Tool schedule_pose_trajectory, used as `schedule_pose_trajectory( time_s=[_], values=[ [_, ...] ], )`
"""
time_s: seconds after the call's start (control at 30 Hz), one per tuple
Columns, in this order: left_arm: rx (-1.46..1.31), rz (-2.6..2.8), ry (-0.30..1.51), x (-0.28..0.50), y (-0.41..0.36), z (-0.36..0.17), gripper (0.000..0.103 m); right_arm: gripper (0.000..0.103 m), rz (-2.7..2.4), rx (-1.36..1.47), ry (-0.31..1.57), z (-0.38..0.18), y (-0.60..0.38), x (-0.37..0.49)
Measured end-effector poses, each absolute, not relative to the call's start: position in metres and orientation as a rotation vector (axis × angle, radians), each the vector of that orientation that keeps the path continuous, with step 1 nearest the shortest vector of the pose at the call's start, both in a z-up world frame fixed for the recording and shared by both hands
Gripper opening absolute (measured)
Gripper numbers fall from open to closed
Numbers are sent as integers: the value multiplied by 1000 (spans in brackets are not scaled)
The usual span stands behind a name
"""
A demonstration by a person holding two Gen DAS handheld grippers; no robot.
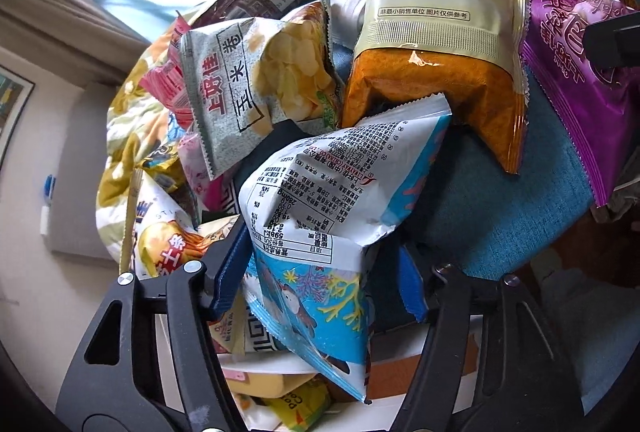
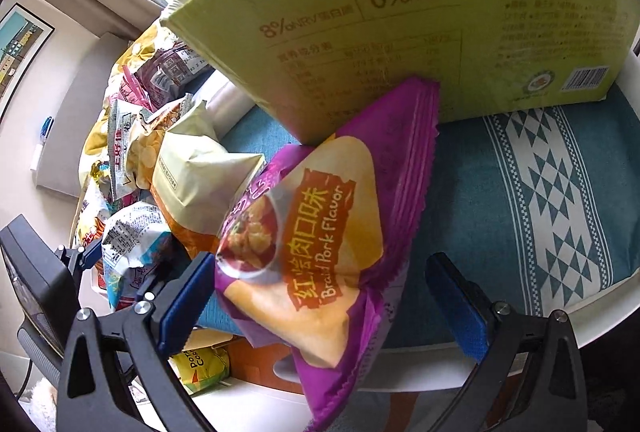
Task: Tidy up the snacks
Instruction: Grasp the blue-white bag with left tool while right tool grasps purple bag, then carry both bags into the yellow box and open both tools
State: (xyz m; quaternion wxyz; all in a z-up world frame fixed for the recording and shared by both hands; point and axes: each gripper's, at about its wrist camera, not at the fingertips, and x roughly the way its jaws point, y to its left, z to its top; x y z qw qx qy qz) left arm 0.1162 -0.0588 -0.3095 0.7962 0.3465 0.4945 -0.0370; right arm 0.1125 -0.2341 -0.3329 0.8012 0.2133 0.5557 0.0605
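Note:
My left gripper point(image 1: 320, 268) is open, its blue pads on either side of a white and blue snack bag point(image 1: 320, 216) that lies on the heap; the left pad point(image 1: 230, 268) touches it, the right pad stands apart. An orange and cream bag point(image 1: 436, 71) and a grey corn-chip bag point(image 1: 256, 83) lie beyond it. My right gripper point(image 2: 328, 296) is open around a purple braised-pork snack bag point(image 2: 320, 232) that leans on a green carton point(image 2: 400, 27). The purple bag also shows at the right of the left wrist view point(image 1: 576, 71).
A teal patterned cloth point(image 2: 532, 183) covers a white table point(image 2: 600, 308). Several more snack bags point(image 1: 160, 135) are piled at the left. A yellow popcorn bag point(image 2: 204, 368) lies below the table edge. A window and curtain stand behind.

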Motion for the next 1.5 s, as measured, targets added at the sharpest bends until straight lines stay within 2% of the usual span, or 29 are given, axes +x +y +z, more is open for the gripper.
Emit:
schedule_pose_trajectory(
  time_s=[0.13, 0.23, 0.4, 0.47, 0.57, 0.97, 1.27, 1.5],
  values=[
    [755, -90, 1059, 112, -59, -308, 57, 98, 125, 464, 1192, -335, -231, 116],
    [745, -104, 1064, 109, -58, -306, 55, 87, 128, 459, 1196, -335, -229, 117],
    [733, -119, 1063, 106, -58, -300, 51, 78, 118, 467, 1206, -333, -227, 117],
    [738, -121, 1057, 103, -60, -299, 51, 66, 136, 475, 1199, -330, -226, 116],
    [733, -127, 1044, 100, -61, -292, 50, 61, 130, 462, 1195, -325, -226, 113],
    [678, -101, 983, 72, -52, -242, 50, 59, 122, 456, 1150, -291, -228, 90],
    [552, -121, 863, 69, -37, -161, 50, 59, 136, 388, 1056, -219, -223, 74],
    [544, -177, 744, 98, -44, -117, 50, 59, 86, 348, 925, -165, -218, 82]
  ],
)
